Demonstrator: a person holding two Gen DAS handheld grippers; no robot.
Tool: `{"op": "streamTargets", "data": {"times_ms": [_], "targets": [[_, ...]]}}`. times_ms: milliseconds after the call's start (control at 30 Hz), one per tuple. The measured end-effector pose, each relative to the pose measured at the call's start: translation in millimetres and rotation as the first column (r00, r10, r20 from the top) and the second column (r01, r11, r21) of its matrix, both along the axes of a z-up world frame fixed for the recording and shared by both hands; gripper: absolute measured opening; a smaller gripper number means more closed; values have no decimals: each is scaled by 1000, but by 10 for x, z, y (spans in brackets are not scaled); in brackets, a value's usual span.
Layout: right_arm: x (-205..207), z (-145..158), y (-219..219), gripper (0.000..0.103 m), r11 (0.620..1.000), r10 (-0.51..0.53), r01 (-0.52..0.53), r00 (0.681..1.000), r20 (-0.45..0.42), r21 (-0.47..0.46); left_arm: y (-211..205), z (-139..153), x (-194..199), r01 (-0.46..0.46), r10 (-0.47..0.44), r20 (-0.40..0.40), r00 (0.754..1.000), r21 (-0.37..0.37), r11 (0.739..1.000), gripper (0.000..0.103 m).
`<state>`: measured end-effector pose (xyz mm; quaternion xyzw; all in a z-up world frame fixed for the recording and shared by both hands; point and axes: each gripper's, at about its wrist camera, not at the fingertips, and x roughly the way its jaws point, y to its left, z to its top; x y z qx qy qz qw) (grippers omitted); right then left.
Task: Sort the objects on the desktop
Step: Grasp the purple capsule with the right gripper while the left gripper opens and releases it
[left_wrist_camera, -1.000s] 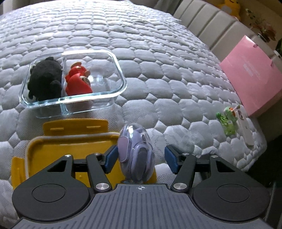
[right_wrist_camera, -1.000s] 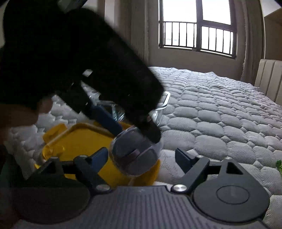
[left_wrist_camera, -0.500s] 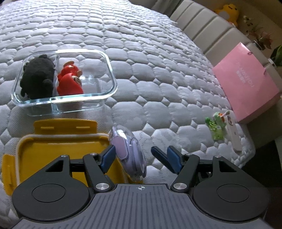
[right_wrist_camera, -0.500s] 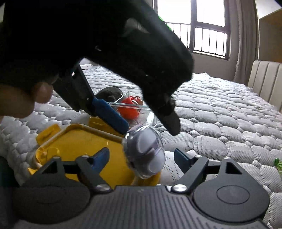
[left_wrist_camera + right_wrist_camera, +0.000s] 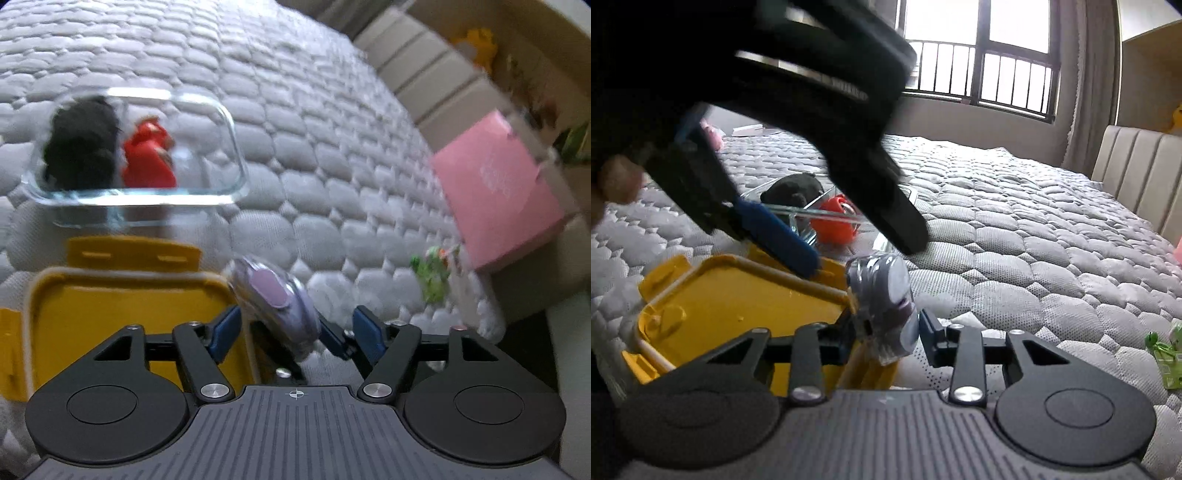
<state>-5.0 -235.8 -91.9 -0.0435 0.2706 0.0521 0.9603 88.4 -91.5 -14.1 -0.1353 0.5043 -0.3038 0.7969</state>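
Observation:
A purple egg-shaped toy (image 5: 280,295) leans tilted against the right edge of the yellow lid (image 5: 125,314) on the quilted bed. My left gripper (image 5: 295,328) is open above it, its fingers clear of the toy. In the right wrist view my right gripper (image 5: 886,339) has closed on the toy (image 5: 882,295), with the left gripper's fingers (image 5: 775,232) raised above it. A glass container (image 5: 225,122) farther back holds a black plush (image 5: 81,144) and a red toy (image 5: 147,155).
A green toy (image 5: 432,277) lies near the bed's right edge, also in the right wrist view (image 5: 1163,358). A pink bag (image 5: 498,188) stands beyond it. A padded headboard (image 5: 1137,170) stands at the right.
My left gripper let go of the purple toy and lifted away. The toy tipped over against the yellow lid. My right gripper's fingers closed in on it.

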Motion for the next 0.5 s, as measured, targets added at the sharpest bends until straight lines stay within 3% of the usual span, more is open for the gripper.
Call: {"op": "streamTargets", "data": {"times_ms": [67,267,367,500], "targets": [[54,66,-50,39,1000,-9,9,1000,-13,19,219,54,32,-53,54,22,998,-33,998,89],[279,370,-213,36,999,-21,23,999,-44,40,922,-12,119,-211,214,7,977,-109,971,89],[450,576,-201,35,999,0,3,998,-70,47,1055,-130,121,-218,219,2,976,-70,973,93],[742,800,-134,34,998,31,-24,992,-124,59,1037,-297,64,-143,143,12,990,-21,990,93]]}}
